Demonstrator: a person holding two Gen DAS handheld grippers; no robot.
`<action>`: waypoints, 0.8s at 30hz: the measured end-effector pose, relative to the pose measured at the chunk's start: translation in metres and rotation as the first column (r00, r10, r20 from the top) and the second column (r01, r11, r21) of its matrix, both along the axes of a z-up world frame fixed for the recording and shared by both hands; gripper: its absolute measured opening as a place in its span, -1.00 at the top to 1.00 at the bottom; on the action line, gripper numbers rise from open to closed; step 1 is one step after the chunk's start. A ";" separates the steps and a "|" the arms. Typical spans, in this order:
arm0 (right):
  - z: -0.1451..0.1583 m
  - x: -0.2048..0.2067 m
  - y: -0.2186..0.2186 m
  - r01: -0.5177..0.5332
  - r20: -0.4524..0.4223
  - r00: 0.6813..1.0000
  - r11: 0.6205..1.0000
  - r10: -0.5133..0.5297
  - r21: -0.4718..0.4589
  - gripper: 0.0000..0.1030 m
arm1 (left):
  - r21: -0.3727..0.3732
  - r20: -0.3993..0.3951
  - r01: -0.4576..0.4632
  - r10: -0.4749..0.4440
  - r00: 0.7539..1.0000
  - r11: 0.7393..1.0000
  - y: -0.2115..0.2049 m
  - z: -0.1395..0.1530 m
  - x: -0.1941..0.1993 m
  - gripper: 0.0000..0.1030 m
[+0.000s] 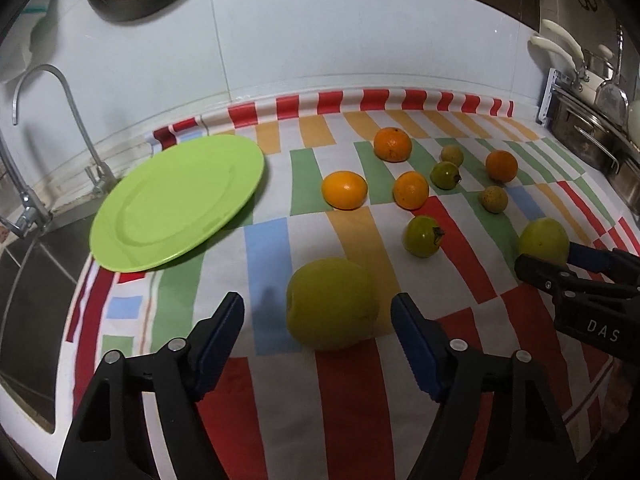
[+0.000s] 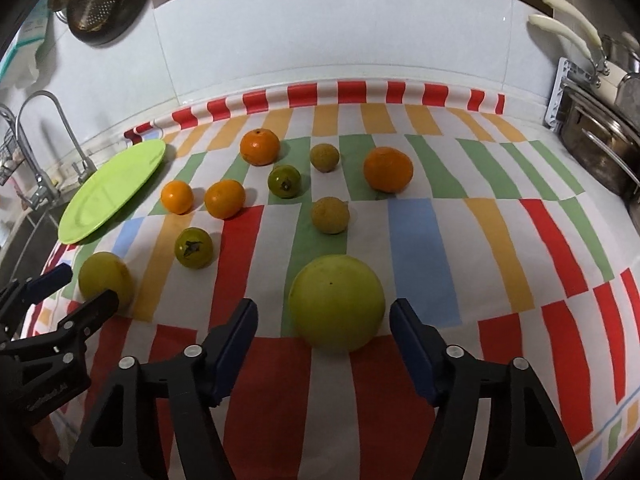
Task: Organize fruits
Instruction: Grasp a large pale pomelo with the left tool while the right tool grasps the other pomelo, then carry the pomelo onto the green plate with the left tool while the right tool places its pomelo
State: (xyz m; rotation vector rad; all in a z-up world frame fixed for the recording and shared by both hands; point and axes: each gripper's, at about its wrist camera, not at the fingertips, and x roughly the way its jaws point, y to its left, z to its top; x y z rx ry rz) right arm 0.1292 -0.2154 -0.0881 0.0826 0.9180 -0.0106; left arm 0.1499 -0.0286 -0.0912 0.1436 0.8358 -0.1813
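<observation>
Right now I have each gripper straddling its own big green fruit: left gripper around one fruit, right gripper around the other fruit, jaws apart, pads not touching.

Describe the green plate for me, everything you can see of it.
The green plate is round, lime green, smooth and slightly glossy, plastic by the look of it, with a broad flat rim around a shallow well. It lies flat and right side up on the striped cloth at the sink end of the counter, with nothing on it. No fruit touches it, and neither claw is near it.
</observation>
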 end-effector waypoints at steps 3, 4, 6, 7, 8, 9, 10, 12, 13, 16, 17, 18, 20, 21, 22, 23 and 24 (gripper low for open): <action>-0.004 0.004 0.000 0.004 -0.016 1.000 1.000 -0.004 0.004 -0.26 | -0.006 -0.011 0.008 -0.008 1.000 1.000 -0.001 -0.003 0.005 -0.33; -0.004 0.004 0.000 0.006 -0.018 1.000 1.000 -0.006 0.002 -0.23 | -0.006 -0.015 0.010 -0.011 1.000 1.000 -0.001 -0.004 0.006 -0.29; -0.006 0.007 -0.001 0.012 -0.024 1.000 1.000 -0.012 -0.002 -0.18 | -0.008 -0.025 0.020 -0.020 0.999 1.000 -0.002 -0.006 0.008 -0.19; -0.006 0.008 -0.001 0.014 -0.027 1.000 1.000 -0.015 -0.002 -0.15 | -0.010 -0.030 0.024 -0.025 0.999 1.000 -0.002 -0.007 0.009 -0.17; -0.007 0.009 -0.002 0.017 -0.030 0.999 1.000 -0.017 -0.004 -0.13 | -0.012 -0.033 0.030 -0.031 0.999 0.999 -0.002 -0.008 0.010 -0.13; -0.008 0.009 -0.002 0.021 -0.031 0.999 1.000 -0.021 -0.008 -0.08 | -0.015 -0.034 0.036 -0.036 0.999 0.999 -0.002 -0.008 0.010 -0.07; -0.008 0.009 -0.002 0.023 -0.029 0.999 1.000 -0.024 -0.012 -0.04 | -0.017 -0.032 0.041 -0.041 0.999 0.999 -0.003 -0.008 0.010 -0.04; -0.007 0.011 -0.004 0.031 -0.028 0.999 0.999 -0.031 -0.011 0.02 | -0.012 -0.031 0.049 -0.050 0.998 0.999 -0.004 -0.008 0.010 0.01; -0.007 0.011 -0.005 0.032 -0.029 0.999 0.999 -0.032 -0.005 0.02 | -0.007 -0.028 0.053 -0.053 0.998 0.999 -0.005 -0.008 0.010 0.02; -0.007 0.011 -0.005 0.031 -0.031 0.999 1.000 -0.031 -0.004 0.02 | -0.003 -0.030 0.063 -0.063 0.998 0.998 -0.005 -0.008 0.011 0.02; -0.006 0.011 -0.004 0.029 -0.032 0.999 1.000 -0.029 -0.002 0.02 | -0.008 -0.034 0.063 -0.064 0.997 0.998 -0.005 -0.007 0.012 0.02; -0.005 0.011 -0.004 0.028 -0.031 0.999 1.000 -0.028 0.001 0.02 | -0.016 -0.037 0.064 -0.065 0.997 0.998 -0.003 -0.006 0.012 0.02; -0.001 0.009 -0.001 0.022 -0.022 1.000 1.000 -0.022 0.002 0.02 | -0.025 -0.034 0.066 -0.067 0.997 0.997 -0.002 -0.003 0.011 0.02; 0.002 0.007 0.001 0.017 -0.016 1.000 1.000 -0.017 0.003 0.02 | -0.026 -0.033 0.068 -0.069 0.997 0.997 -0.002 -0.002 0.010 0.02; 0.003 0.006 0.002 0.014 -0.012 1.000 1.000 -0.014 0.005 0.02 | -0.028 -0.028 0.067 -0.068 0.997 0.997 -0.001 0.000 0.009 0.02; 0.006 0.006 0.005 0.010 -0.008 1.000 1.000 -0.010 0.009 0.02 | -0.034 -0.026 0.068 -0.069 0.997 0.997 0.000 0.002 0.008 0.02; 0.009 0.005 0.007 -0.001 -0.003 1.000 1.000 0.001 0.018 0.02 | -0.041 -0.021 0.064 -0.065 0.998 0.997 0.002 0.004 0.007 0.02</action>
